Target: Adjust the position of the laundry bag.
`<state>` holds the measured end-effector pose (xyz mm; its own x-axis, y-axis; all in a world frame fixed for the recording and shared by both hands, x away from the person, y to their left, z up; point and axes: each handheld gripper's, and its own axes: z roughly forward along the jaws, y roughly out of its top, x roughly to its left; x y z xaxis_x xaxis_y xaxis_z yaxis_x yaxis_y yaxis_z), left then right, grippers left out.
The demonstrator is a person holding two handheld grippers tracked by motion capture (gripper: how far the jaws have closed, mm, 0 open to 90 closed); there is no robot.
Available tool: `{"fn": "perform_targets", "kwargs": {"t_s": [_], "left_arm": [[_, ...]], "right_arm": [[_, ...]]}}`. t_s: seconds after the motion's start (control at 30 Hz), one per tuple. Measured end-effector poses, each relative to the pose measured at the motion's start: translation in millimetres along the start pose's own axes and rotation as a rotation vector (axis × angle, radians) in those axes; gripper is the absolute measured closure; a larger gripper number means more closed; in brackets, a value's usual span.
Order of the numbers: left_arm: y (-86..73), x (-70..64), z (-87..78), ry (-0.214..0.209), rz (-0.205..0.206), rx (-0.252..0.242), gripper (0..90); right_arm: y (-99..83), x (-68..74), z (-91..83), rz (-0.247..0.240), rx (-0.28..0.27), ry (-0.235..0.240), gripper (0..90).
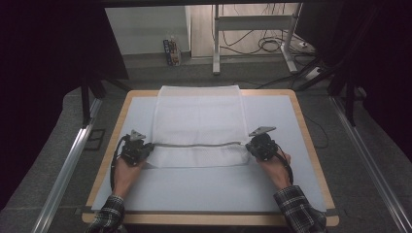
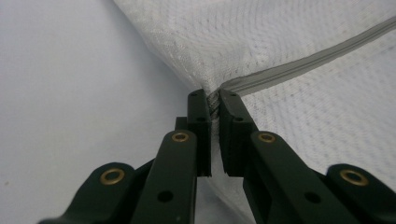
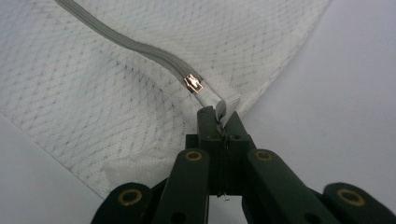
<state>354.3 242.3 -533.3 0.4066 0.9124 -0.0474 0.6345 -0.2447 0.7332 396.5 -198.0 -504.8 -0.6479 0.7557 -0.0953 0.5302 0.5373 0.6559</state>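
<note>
While you hold a gripper in each hand at the near half of the table [image 1: 301,121], a white mesh bag [image 1: 199,116] lies flat between them on the pale tabletop, its far edge reaching the table's far rim. A grey zipper [image 1: 194,144] runs across the bag from one gripper to the other, and a strip of the mesh lies nearer to you than the zipper line.

Your left gripper [image 1: 145,148] sits at the bag's left edge. In the left gripper view its jaws are pressed together on the bag's corner [image 2: 214,100], right where the zipper [image 2: 299,65] ends, with bunched fabric squeezed between the pads.

Your right gripper [image 1: 250,145] sits at the bag's right edge. In the right gripper view its jaws are closed tight on a white fabric tab [image 3: 219,105] at the zipper's end, and a small metal zipper slider [image 3: 193,83] lies just beyond the fingertips, on the grey zipper [image 3: 116,35] that curves away across the mesh [image 3: 93,107].

Your left hand [image 1: 127,170] and right hand [image 1: 274,167] rest low on the table, with plaid sleeves [image 1: 296,206] showing at the near edge. A metal stand and loose cables [image 1: 252,43] are on the floor beyond the table.
</note>
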Motion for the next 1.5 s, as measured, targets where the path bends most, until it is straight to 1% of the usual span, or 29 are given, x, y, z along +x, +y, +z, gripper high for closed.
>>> {"fn": "perform_targets", "kwargs": {"t_s": [0.03,0.07,0.13,0.2,0.23,0.27,0.3,0.33,0.37,0.4,0.53,0.63,0.73,0.87,0.9,0.93,0.97,1.0,1.03,1.13,1.27,1.33,1.37,1.5], "left_arm": [[0.0,0.0,0.0,0.0,0.0,0.0,84.9],[0.4,-0.9,-2.1,-0.01,0.0,-0.008,84.9],[0.3,-3.1,-5.3,-0.035,0.006,-0.011,84.9],[0.1,-4.2,-6.1,-0.043,0.009,-0.008,84.9],[-0.3,-6.3,-7.9,-0.058,0.01,-0.005,84.9],[-0.3,-6.3,-7.9,-0.058,0.01,-0.005,84.9],[-0.2,-7.3,-9.4,-0.068,0.019,-0.004,84.9],[-0.4,-8.8,-10.8,-0.077,0.021,-0.003,84.8],[-0.7,-10.3,-12.1,-0.081,0.02,-0.002,84.8],[-1.8,-14.0,-15.5,-0.095,0.031,0.003,84.9],[-5.3,-21.7,-22.4,-0.116,0.054,0.016,84.6],[-7.6,-26.8,-29.8,-0.128,0.064,0.013,84.5],[-9.9,-30.5,-36.7,-0.139,0.073,0.015,84.4],[-12.5,-31.7,-41.2,-0.152,0.07,0.02,84.1],[-14.5,-32.8,-43.1,-0.162,0.069,0.028,84.1],[-14.5,-32.8,-43.1,-0.162,0.069,0.028,84.0],[-16.7,-35.7,-44.8,-0.175,0.069,0.032,84.0],[-16.7,-35.7,-44.8,-0.175,0.069,0.032,83.9],[-18.6,-40.6,-46.9,-0.182,0.08,0.036,83.8],[-21.4,-49.1,-48.9,-0.19,0.1,0.044,83.8],[-24.4,-57.7,-50.8,-0.184,0.137,0.063,83.5],[-25.3,-58.9,-51.6,-0.188,0.135,0.065,83.4],[-27.1,-60.5,-52.7,-0.194,0.131,0.066,83.3],[-30.7,-62.8,-55.0,-0.203,0.128,0.071,83.2]], "right_arm": [[-0.3,-0.9,-2.5,-0.007,-0.003,0.0,88.9],[-0.3,-0.9,-2.5,-0.007,-0.003,0.0,88.9],[-2.2,-2.6,-10.2,-0.006,-0.015,0.005,88.9],[-4.3,-3.7,-14.5,-0.005,-0.024,0.01,88.9],[-5.4,-4.0,-17.3,-0.004,-0.024,0.012,88.9],[-6.6,-4.1,-19.8,-0.001,-0.03,0.016,88.9],[-6.6,-4.1,-19.8,-0.001,-0.03,0.016,88.9],[-9.5,-5.0,-25.8,-0.004,-0.03,0.02,88.9],[-10.8,-4.8,-27.5,-0.002,-0.032,0.018,88.9],[-12.5,-5.1,-29.9,-0.003,-0.032,0.022,88.9],[-18.9,-4.5,-41.0,-0.009,-0.029,0.037,88.9],[-22.4,-2.2,-47.4,-0.012,-0.025,0.047,88.9],[-25.6,2.1,-52.7,-0.031,-0.015,0.045,88.9],[-32.1,8.4,-62.7,-0.04,-0.024,0.05,88.9],[-34.5,9.8,-65.7,-0.044,-0.022,0.05,88.9],[-34.5,9.8,-65.7,-0.044,-0.022,0.05,88.9],[-41.5,11.9,-71.7,-0.05,-0.016,0.054,88.9],[-44.1,12.4,-73.6,-0.05,-0.016,0.054,88.9],[-47.6,12.5,-76.2,-0.051,-0.016,0.054,88.9],[-57.7,12.8,-83.8,-0.044,-0.016,0.069,88.9],[-69.2,16.1,-92.3,-0.049,-0.005,0.078,88.9],[-71.6,17.2,-94.0,-0.047,-0.006,0.079,88.9],[-76.3,19.3,-97.2,-0.05,-0.001,0.085,88.8],[-81.2,21.0,-98.8,-0.051,0.012,0.091,88.7]]}}
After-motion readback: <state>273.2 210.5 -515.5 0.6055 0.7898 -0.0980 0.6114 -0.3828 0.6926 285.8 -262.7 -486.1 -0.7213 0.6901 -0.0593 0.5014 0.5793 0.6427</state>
